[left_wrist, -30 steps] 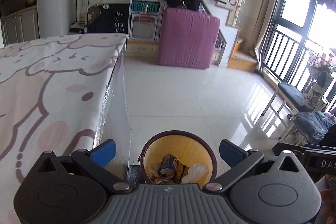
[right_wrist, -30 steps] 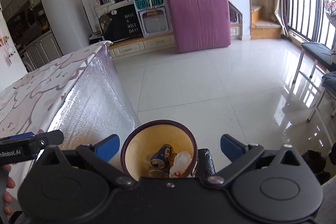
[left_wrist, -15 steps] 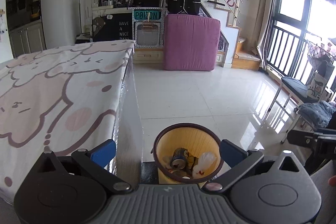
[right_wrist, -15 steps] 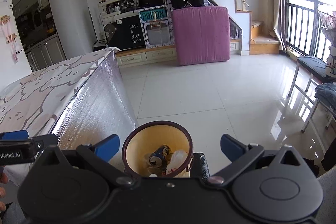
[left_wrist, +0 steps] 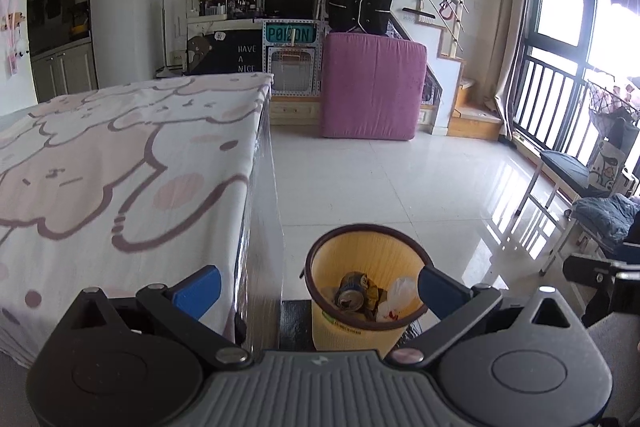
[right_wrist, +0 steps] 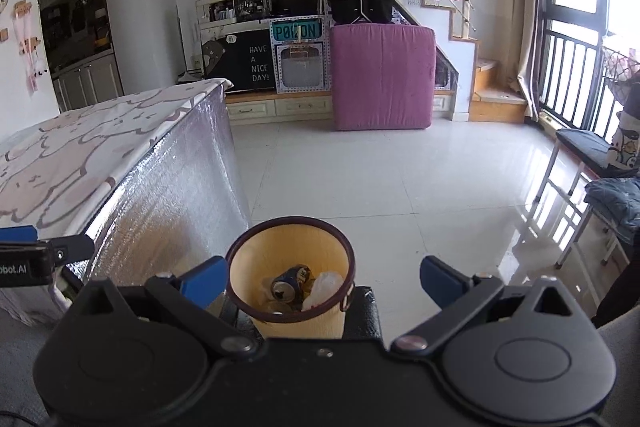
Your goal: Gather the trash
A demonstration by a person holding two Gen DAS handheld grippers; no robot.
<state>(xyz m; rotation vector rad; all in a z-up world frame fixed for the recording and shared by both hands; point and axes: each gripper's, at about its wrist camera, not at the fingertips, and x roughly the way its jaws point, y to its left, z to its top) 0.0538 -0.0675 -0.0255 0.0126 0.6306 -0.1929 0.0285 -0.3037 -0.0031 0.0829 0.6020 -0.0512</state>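
Note:
A yellow waste bin with a dark rim stands on the floor beside the table; a crushed can and a white crumpled wrapper lie inside. My left gripper hovers above and behind it, open, with nothing between its blue fingertips. In the right wrist view the same bin holds the can and wrapper. My right gripper is also open and empty over it. The left gripper's body shows at the left edge.
A table with a pink sheep-print cloth and silver foil side stands left of the bin. A purple mattress leans at the far wall by stairs. Chairs with clothes line the window side. White tiled floor lies ahead.
Both grippers have risen and drawn back from the bin, so it sits smaller and lower in view and more tabletop shows. Both stay open and empty.

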